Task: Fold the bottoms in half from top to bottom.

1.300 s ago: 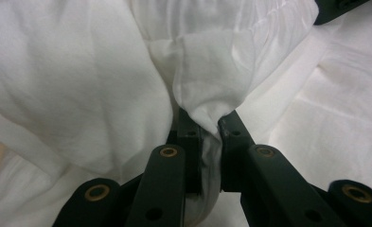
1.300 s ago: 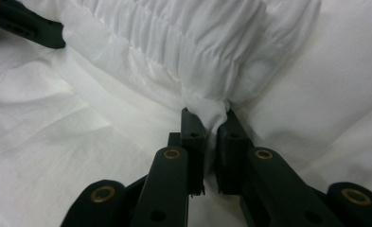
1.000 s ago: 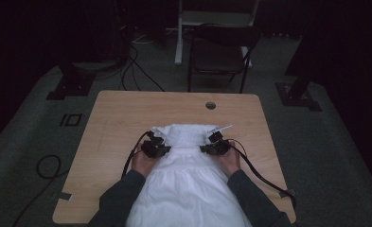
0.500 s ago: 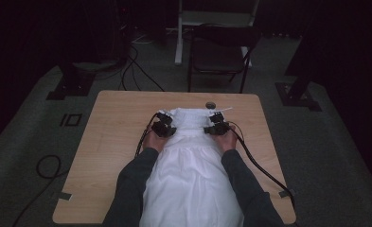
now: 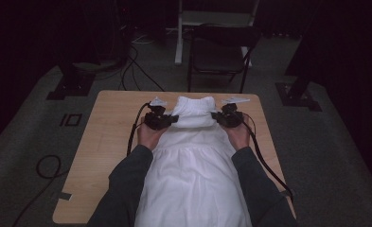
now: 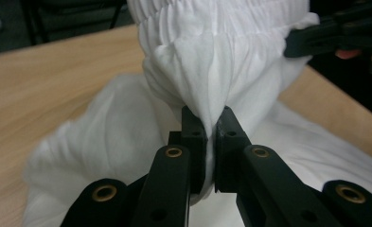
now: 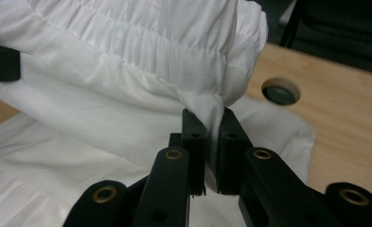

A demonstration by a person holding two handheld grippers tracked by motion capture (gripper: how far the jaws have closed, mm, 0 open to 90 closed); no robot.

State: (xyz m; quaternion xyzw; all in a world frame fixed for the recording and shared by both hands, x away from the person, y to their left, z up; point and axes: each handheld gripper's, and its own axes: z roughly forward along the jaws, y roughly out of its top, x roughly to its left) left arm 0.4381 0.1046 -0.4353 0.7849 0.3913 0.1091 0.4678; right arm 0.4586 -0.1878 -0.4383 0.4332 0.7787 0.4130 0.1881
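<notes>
A white garment (image 5: 193, 165) with a gathered elastic band lies along the wooden table (image 5: 110, 127) toward the person. Its banded end is lifted off the table between the two grippers. My left gripper (image 5: 173, 119) pinches the band's left edge. In the left gripper view, my left gripper (image 6: 207, 118) has a fold of the white garment (image 6: 221, 47) squeezed between its jaws, which have just been closing further. My right gripper (image 5: 217, 117) holds the right edge. In the right gripper view, my right gripper (image 7: 208, 118) is shut on a bunch of the white garment (image 7: 127, 94).
A round cable hole (image 7: 280, 91) sits in the table beyond the cloth. A dark chair (image 5: 221, 47) stands behind the far edge. Black cables (image 5: 269, 165) trail from both grippers over the table. The right gripper's jaw (image 6: 335, 35) shows at the left gripper view's upper right.
Both hands have moved toward the far edge and upward with the garment's banded end. The cloth has stretched out long and narrow between the person's arms.
</notes>
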